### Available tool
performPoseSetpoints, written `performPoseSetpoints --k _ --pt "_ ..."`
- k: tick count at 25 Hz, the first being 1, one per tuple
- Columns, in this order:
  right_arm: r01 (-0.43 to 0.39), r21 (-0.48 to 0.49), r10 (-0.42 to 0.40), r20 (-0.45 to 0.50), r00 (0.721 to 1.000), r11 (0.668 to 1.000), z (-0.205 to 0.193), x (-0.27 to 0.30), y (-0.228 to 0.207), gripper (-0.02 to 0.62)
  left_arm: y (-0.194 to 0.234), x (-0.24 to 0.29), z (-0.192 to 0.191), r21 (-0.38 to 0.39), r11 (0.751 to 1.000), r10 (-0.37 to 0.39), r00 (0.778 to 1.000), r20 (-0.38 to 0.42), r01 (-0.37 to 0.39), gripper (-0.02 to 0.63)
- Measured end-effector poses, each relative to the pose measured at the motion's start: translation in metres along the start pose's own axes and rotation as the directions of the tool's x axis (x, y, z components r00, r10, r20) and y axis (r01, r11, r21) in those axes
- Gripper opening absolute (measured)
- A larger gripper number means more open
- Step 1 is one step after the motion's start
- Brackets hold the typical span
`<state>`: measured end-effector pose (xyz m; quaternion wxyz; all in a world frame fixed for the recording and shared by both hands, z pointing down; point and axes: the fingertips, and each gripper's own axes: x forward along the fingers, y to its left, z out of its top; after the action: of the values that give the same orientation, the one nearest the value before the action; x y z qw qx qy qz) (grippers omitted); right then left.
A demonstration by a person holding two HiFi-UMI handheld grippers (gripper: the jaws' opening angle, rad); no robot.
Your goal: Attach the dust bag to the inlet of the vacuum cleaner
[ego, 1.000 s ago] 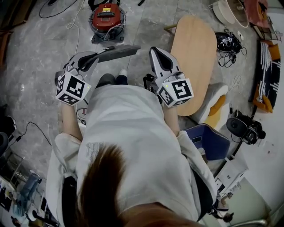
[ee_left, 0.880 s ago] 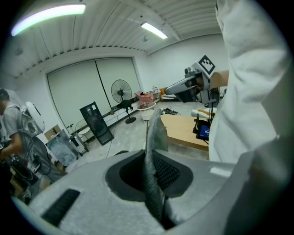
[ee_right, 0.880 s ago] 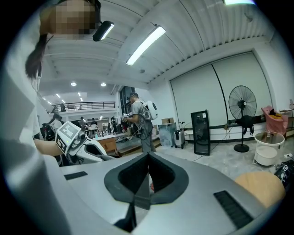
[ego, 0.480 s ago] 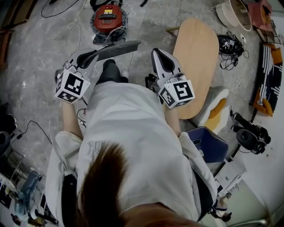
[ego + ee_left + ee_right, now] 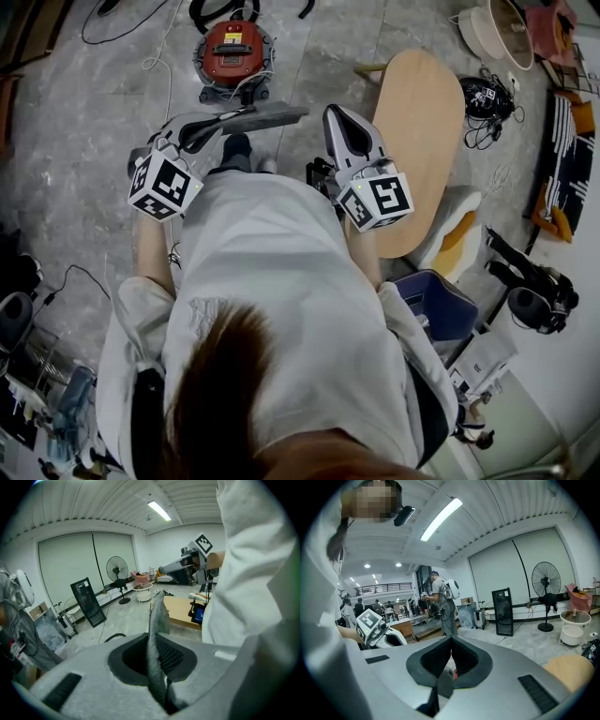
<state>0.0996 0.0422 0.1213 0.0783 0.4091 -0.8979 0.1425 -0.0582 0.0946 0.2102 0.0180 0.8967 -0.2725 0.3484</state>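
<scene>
My left gripper [image 5: 157,654] has its jaws pinched on the dust bag [image 5: 156,613], a thin grey sheet that I see edge-on. It rises out of the dark pads and stands clear in front of them. Gripping it by one end, I judge, leaves the rest free to be offered up to the machine. In the head view the bag sticks out flat toward the frame's middle, above the floor and not touching it. My right gripper [image 5: 450,640] has its jaws pressed together on nothing and sits beside the wooden table [image 5: 412,103], probably in reserve to steady the bag's collar. The red vacuum cleaner [image 5: 231,49] sits on the floor at the upper left of the head view, well apart from both grippers. I cannot make out its inlet from here, so the attaching is not yet begun.
</scene>
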Motion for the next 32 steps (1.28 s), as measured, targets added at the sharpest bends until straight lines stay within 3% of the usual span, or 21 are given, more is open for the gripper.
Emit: performPoseSetpoints --k 12,20,27,32 --pt "0.080 0.024 -0.080 0.004 0.997 0.997 0.011 0.063 -0.008 0.011 0.039 0.021 -0.018 0.026 0.982 -0.187 0.982 0.022 0.187 0.040" --pt "0.084 0.037 -0.083 -0.035 0.996 0.996 -0.002 0.071 -0.010 0.014 0.035 0.031 -0.025 0.007 0.971 -0.239 0.971 0.012 0.239 0.040" --pt "0.031 0.033 -0.030 -0.045 0.999 0.999 0.003 0.080 -0.020 0.012 0.034 0.040 -0.018 -0.016 0.973 -0.231 0.973 -0.002 0.231 0.040" --pt "-0.063 -0.022 0.061 -0.094 0.994 0.998 0.007 0.088 -0.019 0.029 0.035 0.047 -0.010 -0.029 0.976 -0.216 0.976 -0.014 0.216 0.040"
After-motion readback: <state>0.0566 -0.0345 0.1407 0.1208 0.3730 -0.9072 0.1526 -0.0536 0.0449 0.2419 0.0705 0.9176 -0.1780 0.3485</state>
